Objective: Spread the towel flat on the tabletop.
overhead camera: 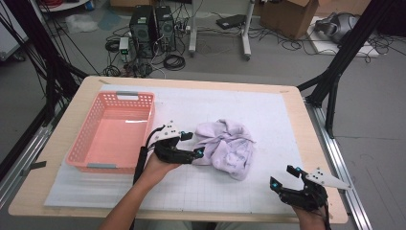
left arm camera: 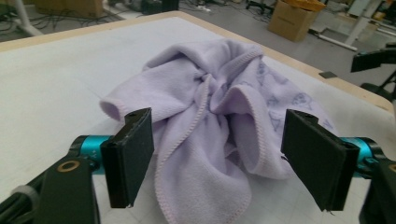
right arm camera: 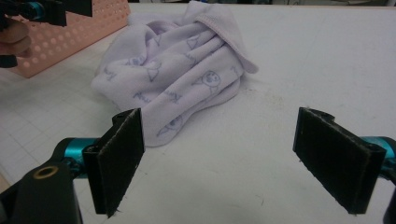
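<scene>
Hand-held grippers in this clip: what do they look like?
Both are black. The left hand-held gripper and the right hand-held gripper have teal fittings behind flat black jaw pads and a pale three-cornered plate on top. A black cable trails from the left one. No sleeves show.

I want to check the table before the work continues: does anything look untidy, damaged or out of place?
The lilac towel lies bunched in a crumpled heap on the white mat, beside the pink basket, not in it. No damage or spill shows. The left gripper is open at the towel's edge; the right gripper is open, apart from it.
</scene>
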